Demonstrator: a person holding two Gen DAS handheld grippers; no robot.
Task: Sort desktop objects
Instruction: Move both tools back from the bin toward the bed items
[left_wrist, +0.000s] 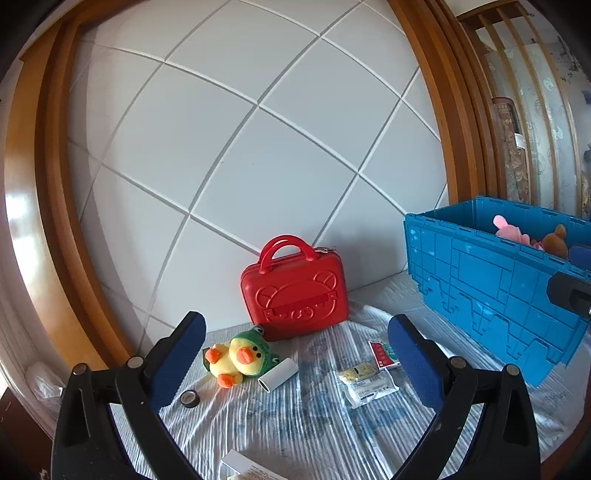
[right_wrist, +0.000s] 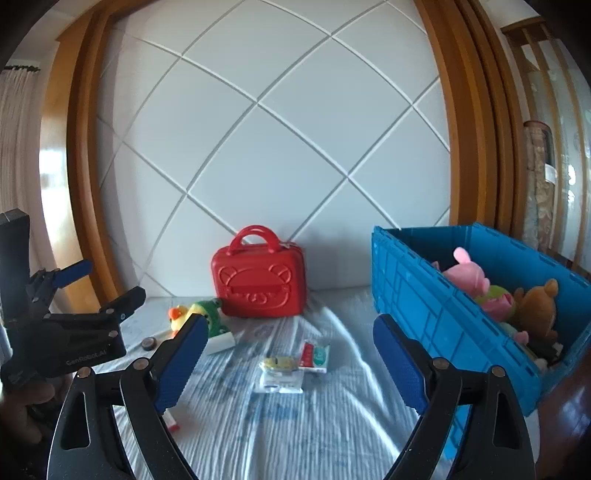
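Observation:
A yellow duck plush (left_wrist: 234, 357) in a green frog hood lies on the striped cloth in front of a red bear-embossed case (left_wrist: 294, 291). Beside it lie a white roll (left_wrist: 277, 374), a black tape ring (left_wrist: 190, 398), a clear packet (left_wrist: 365, 382) and a red-green packet (left_wrist: 384, 354). My left gripper (left_wrist: 297, 360) is open and empty, hovering above these items. My right gripper (right_wrist: 288, 363) is open and empty above the packets (right_wrist: 280, 374). The left gripper (right_wrist: 99, 286) also shows in the right wrist view, at the left. The duck (right_wrist: 184, 315) and case (right_wrist: 258, 275) show there too.
A blue crate (right_wrist: 417, 299) at the right holds a pink plush (right_wrist: 467, 275), a brown bear (right_wrist: 539, 306) and other toys; it also shows in the left wrist view (left_wrist: 491, 288). A white box (left_wrist: 240, 467) lies near the front. A white padded wall stands behind.

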